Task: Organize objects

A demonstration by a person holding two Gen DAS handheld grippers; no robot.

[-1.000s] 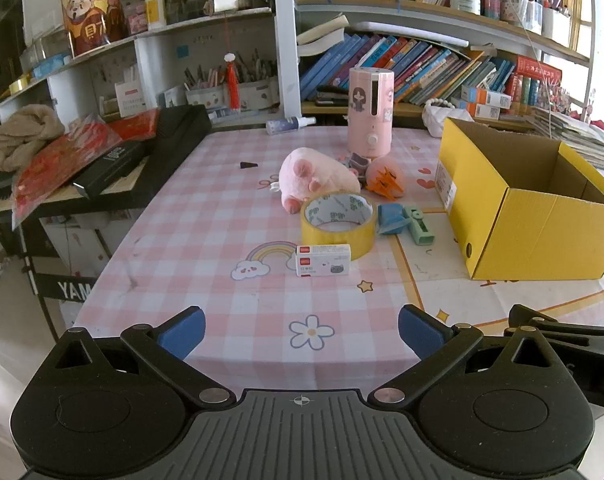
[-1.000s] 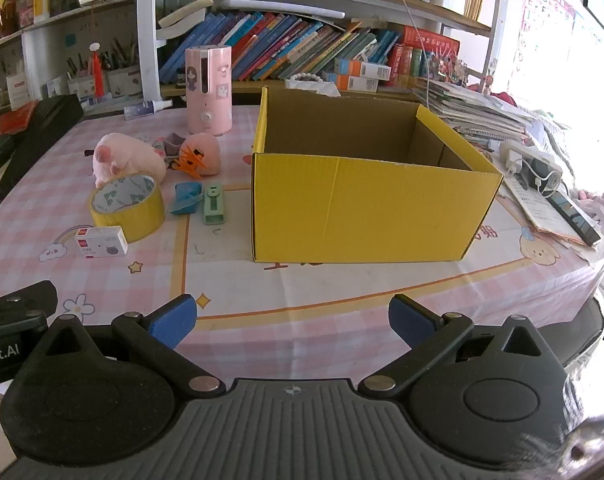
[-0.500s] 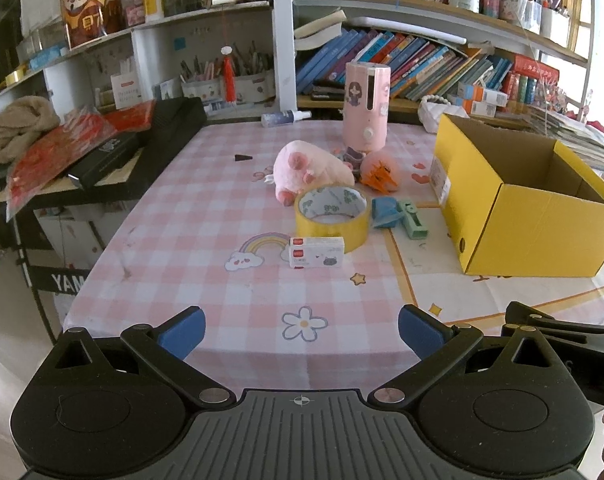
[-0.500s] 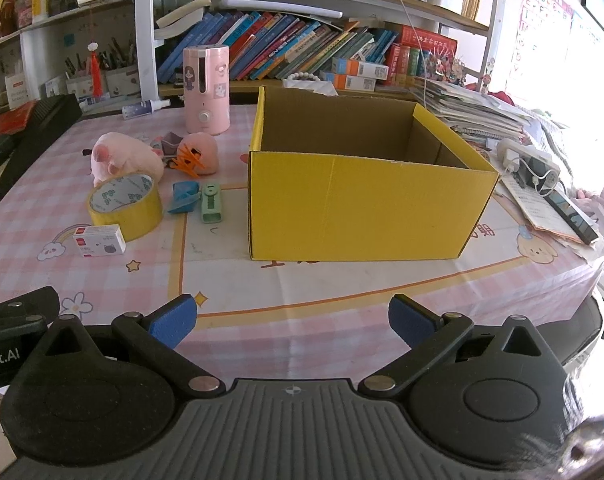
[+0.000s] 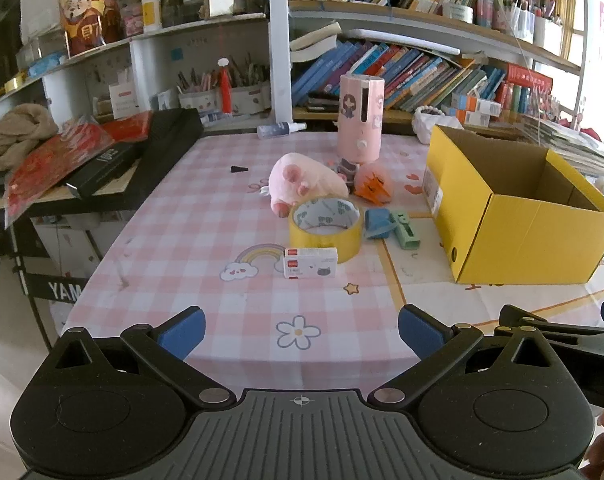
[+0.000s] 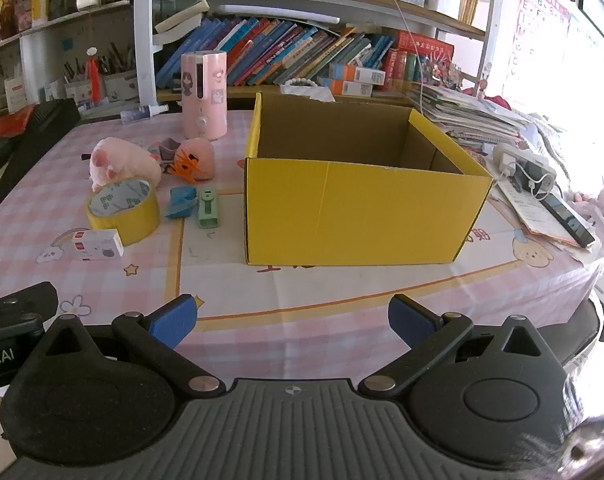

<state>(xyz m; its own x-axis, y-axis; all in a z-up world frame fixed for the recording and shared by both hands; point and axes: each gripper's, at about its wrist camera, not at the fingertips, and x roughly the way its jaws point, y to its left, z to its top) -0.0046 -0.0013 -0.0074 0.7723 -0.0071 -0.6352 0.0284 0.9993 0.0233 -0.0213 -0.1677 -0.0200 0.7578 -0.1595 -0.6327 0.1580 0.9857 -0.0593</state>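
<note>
Both sets of jaws wide and empty, short of the yellow box (image 6: 361, 212); yellow tape roll (image 6: 122, 210) and pink plush (image 6: 120, 162) left of box.

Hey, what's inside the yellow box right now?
The yellow box shows only bare brown inner walls. Its floor is hidden behind the front wall, so anything lying low cannot be ruled out.

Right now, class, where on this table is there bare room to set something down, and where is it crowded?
Free: the cloth left of the tape and pig, the near strip before the small box, and inside the yellow box. Crowded: pig, tape, blue item and green item bunch together.
</note>
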